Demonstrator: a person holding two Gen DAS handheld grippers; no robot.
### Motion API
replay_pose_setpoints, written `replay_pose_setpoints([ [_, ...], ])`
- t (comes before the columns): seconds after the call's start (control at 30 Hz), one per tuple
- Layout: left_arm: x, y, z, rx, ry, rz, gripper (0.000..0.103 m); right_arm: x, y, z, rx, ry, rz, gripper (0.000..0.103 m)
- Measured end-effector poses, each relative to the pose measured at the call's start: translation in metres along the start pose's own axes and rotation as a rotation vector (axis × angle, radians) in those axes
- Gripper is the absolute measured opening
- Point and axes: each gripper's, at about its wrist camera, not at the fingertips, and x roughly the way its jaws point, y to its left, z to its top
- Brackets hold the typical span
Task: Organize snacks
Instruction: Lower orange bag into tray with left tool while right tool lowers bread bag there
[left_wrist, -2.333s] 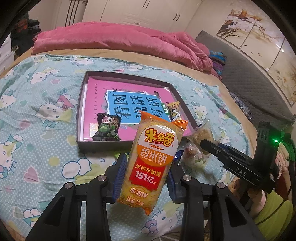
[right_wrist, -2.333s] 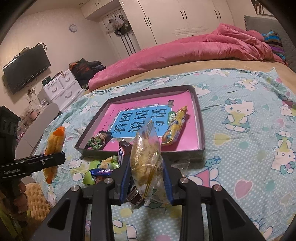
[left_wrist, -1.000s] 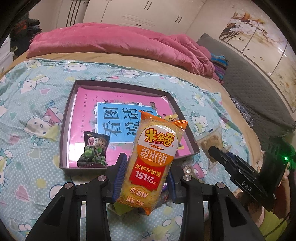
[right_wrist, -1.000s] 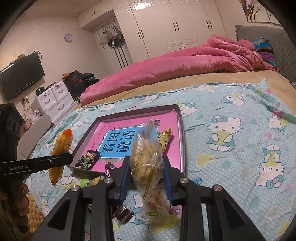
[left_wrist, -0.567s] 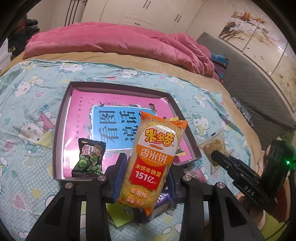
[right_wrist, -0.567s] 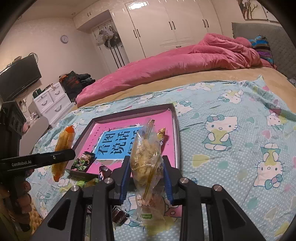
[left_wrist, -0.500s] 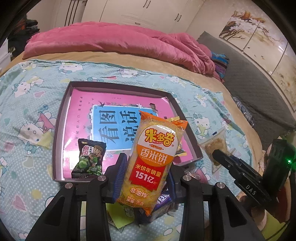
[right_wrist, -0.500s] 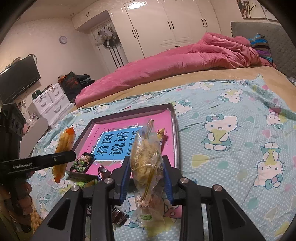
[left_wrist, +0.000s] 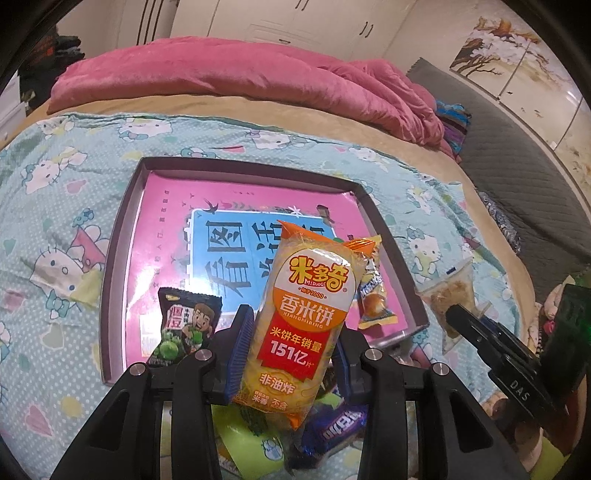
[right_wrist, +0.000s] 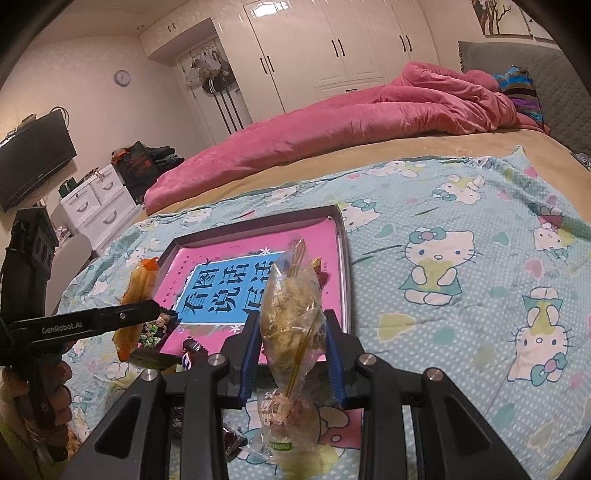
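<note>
Bedroom scene: bed covered w/ a cartoon-cat sheet (right_wrist: 461, 229), pink duvet (right_wrist: 351, 136) heaped at the far side, white wardrobes (right_wrist: 332, 48) behind, TV (right_wrist: 33, 158) and a white drawer unit (right_wrist: 98, 206) off to the left in the right wrist view.

Tray (left_wrist: 122, 236) sits flat on the sheet, dark rim, pink book w/ blue panel (left_wrist: 229, 251) lining its floor. Inside it: green pea packet (left_wrist: 184, 325) near the front-left corner, small candy pack (left_wrist: 373, 295) near the right wall.

Left gripper (left_wrist: 291, 350) is up over the tray's front edge, jaws narrowed and clamped on the orange rice-cracker pack (left_wrist: 306, 314), blue pads pressing both sides, pack upright, top end pointing toward the tray. Under it, on the sheet just outside the tray front: a green wrapper (left_wrist: 255, 439) and a purple bar (left_wrist: 336, 424), partly hidden.

Right gripper (right_wrist: 291, 350) sits at the tray's near-right corner, jaws narrowed on a clear bag (right_wrist: 291, 314) of pale yellowish snack, bag upright, twisted neck on top. Another clear packet (right_wrist: 284, 417) lies on the sheet below it. Dark wrapper (right_wrist: 192, 350) just left of the fingers — can't tell what it is.

Each gripper shows in the other's view, a hand (right_wrist: 51, 391) wrapped round the left handle.
</note>
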Motion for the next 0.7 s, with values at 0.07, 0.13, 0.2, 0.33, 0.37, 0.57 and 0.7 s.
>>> replay_pose_setpoints([
  [0.07,0.003,0.000,0.002,-0.004,0.003,0.000,0.041,0.001,0.000,0.000,-0.002,0.000,-0.001,0.033],
  [0.13,0.006,0.001,0.004,-0.005,0.006,0.005,0.041,0.003,-0.001,0.002,-0.006,0.000,-0.004,0.033],
  [0.2,0.009,0.001,0.005,-0.009,0.011,0.008,0.041,0.004,-0.001,0.003,-0.011,-0.002,-0.006,0.033],
  [0.33,0.014,0.002,0.006,-0.015,0.023,0.014,0.041,0.007,0.001,0.004,-0.025,-0.003,-0.013,0.033],
  [0.37,0.016,0.002,0.006,-0.014,0.026,0.017,0.041,0.008,0.002,0.005,-0.027,-0.003,-0.015,0.033],
  [0.57,0.021,0.003,0.006,-0.016,0.035,0.031,0.041,0.017,0.003,0.006,-0.037,0.006,-0.032,0.033],
  [0.7,0.024,0.005,0.004,-0.015,0.042,0.039,0.041,0.026,0.001,0.005,-0.050,0.021,-0.057,0.033],
])
